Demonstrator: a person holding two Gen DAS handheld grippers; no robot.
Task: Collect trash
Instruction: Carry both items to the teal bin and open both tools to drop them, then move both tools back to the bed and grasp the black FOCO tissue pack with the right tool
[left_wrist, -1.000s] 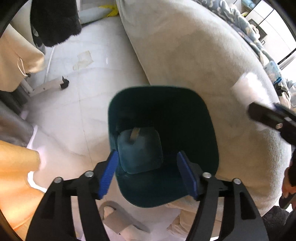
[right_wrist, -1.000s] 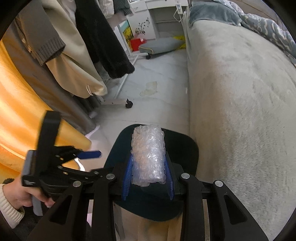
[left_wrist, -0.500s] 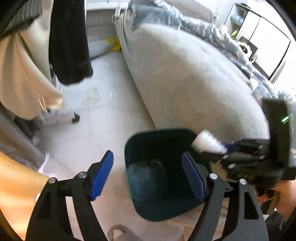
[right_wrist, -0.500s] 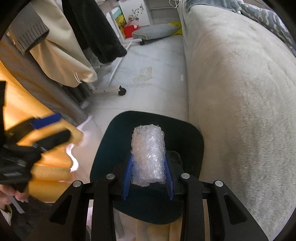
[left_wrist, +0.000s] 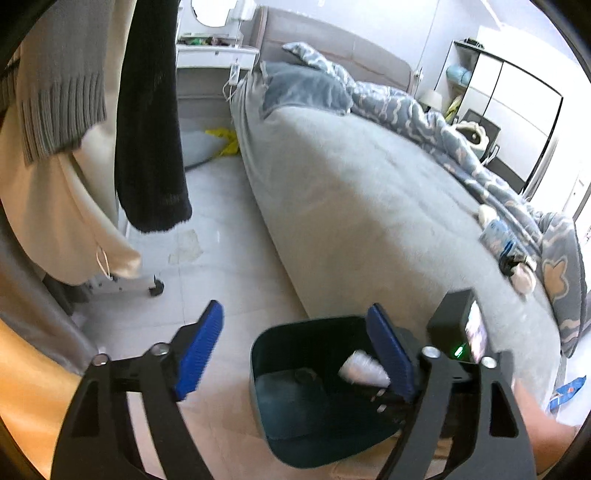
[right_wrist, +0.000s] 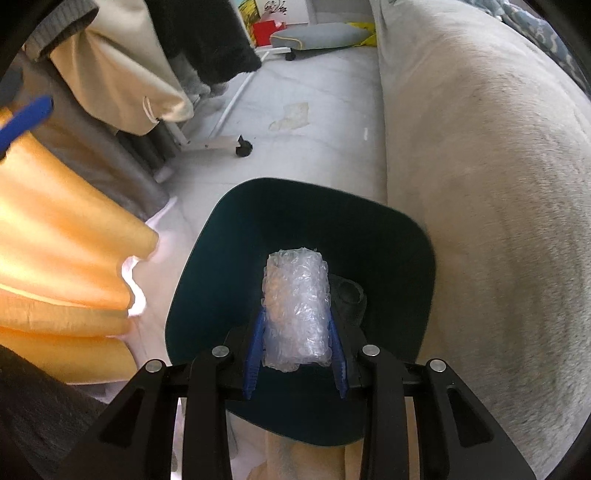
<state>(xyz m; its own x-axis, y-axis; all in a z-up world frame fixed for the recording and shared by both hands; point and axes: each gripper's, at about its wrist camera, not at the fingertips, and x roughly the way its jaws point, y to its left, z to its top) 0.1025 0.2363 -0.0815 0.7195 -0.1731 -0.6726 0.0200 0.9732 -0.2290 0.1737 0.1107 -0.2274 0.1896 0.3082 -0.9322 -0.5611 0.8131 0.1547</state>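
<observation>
Lifted clear of the dark green bin (left_wrist: 295, 387): left gripper (left_wrist: 295, 354), empty, jaws opening. Lowered over its mouth: right gripper (right_wrist: 295, 350), clamped on bubble-wrap roll (right_wrist: 295, 310). Risks: light roll clinging to pads or glancing off the rim onto floor.

Left tongs (left_wrist: 295, 347) opening, right tongs (right_wrist: 295, 350) clamped
</observation>
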